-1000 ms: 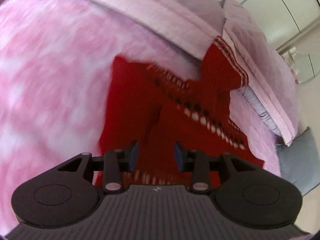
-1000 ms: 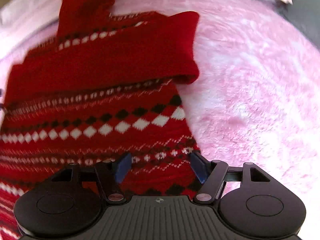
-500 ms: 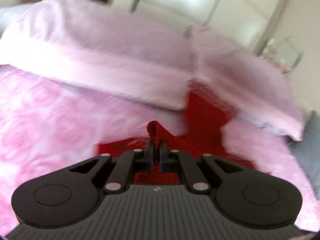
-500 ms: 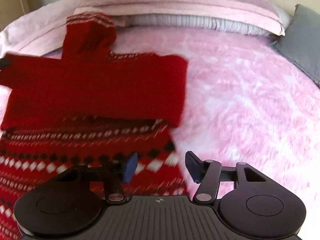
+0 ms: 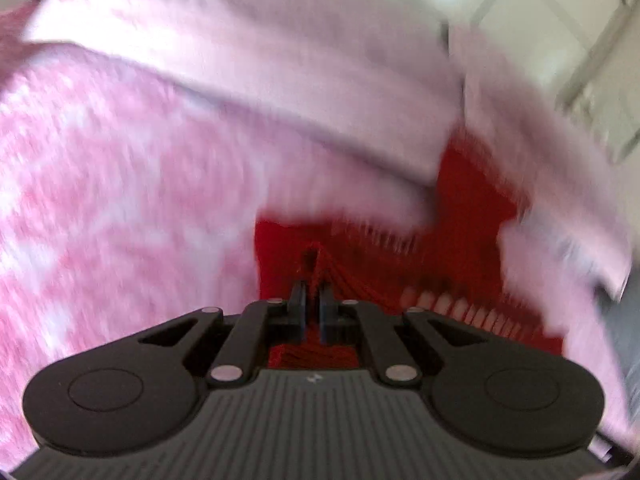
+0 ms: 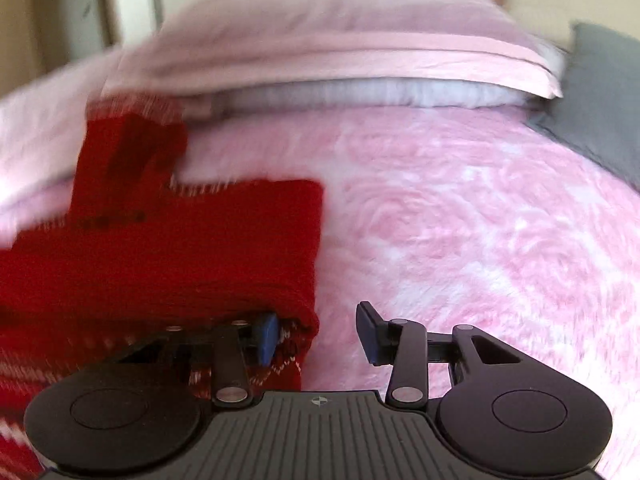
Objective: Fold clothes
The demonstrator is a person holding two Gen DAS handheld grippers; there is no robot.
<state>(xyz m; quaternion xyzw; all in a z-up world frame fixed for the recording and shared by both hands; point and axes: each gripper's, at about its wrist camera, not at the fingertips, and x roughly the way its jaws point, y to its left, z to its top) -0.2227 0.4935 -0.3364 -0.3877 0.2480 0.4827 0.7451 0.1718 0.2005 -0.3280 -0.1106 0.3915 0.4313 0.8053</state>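
A red knitted sweater with white and dark diamond bands lies on the pink fuzzy bedspread, one sleeve folded across its body and the other reaching up to the pillows. My left gripper is shut on a pinched fold of the sweater and holds it raised. My right gripper is open at the sweater's right edge, its left finger against the folded red edge, its right finger over the bedspread.
Pale pink pillows lie along the head of the bed, also seen in the left wrist view. A grey cushion sits at the right. White wardrobe doors stand behind. Both views are motion-blurred.
My left gripper closed on the sweater fold and lifted it. My right gripper dropped low to the sweater's right edge, staying open.
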